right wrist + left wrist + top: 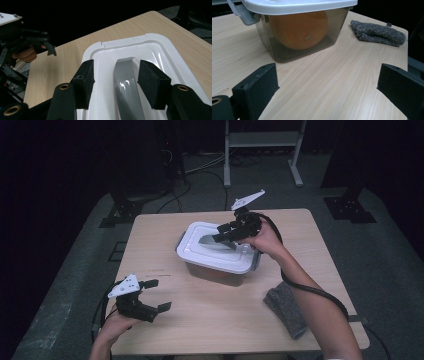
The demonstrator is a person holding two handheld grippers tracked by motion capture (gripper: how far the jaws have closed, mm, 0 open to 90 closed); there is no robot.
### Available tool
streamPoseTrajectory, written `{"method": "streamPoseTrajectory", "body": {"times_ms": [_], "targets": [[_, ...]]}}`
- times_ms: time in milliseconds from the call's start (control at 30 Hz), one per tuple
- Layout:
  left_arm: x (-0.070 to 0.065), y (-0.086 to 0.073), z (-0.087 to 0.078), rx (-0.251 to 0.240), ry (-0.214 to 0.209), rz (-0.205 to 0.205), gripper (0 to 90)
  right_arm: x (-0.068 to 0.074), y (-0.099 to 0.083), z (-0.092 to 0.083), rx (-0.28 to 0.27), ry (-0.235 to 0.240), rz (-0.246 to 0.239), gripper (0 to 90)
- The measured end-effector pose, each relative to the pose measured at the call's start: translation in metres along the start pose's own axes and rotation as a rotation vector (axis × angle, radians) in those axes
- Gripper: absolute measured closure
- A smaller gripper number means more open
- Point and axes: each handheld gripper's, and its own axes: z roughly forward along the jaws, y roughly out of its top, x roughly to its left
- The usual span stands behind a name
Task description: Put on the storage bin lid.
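A clear plastic box (216, 270) with a white lid (200, 254) stands mid-table, and something round and orange (299, 30) shows through its wall. A grey handle (126, 82) lies in the lid's recess. My right gripper (218, 233) hovers over the lid, open, with its pads (86, 80) on either side of the handle and a gap on both sides. At the front left my left gripper (160, 295) rests low over the table, jaws wide and holding nothing, pointing toward the box (299, 50).
A grey knitted cloth (287, 307) lies at the table's front right, also in the left gripper view (378, 32). A grey latch (244, 15) hangs at the box's end. Bare wood table (215, 320) spreads in front of the box. Stands and cables sit on the dark floor beyond.
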Motion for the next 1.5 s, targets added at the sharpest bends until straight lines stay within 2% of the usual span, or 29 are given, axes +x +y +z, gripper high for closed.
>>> {"method": "streamPoseTrajectory", "body": {"times_ms": [100, 367, 700, 1500], "targets": [[0.000, -0.002, 0.000, 0.010, 0.002, 0.001, 2.5, 0.002, -0.002, -0.008, -0.006, -0.004, -0.011, 44.6], [-0.001, -0.002, -0.001, 0.005, 0.008, -0.003, 2.5, 0.004, -0.010, -0.024, -0.011, -0.016, -0.003, 44.2], [-0.001, -0.002, 0.001, 0.012, 0.004, -0.003, 2.5, 0.007, -0.026, -0.047, -0.023, -0.024, 0.023, 44.0], [-0.001, -0.004, 0.003, 0.017, 0.005, -0.005, 2.5, 0.012, -0.061, -0.079, -0.032, -0.050, 0.064, 41.4]]}}
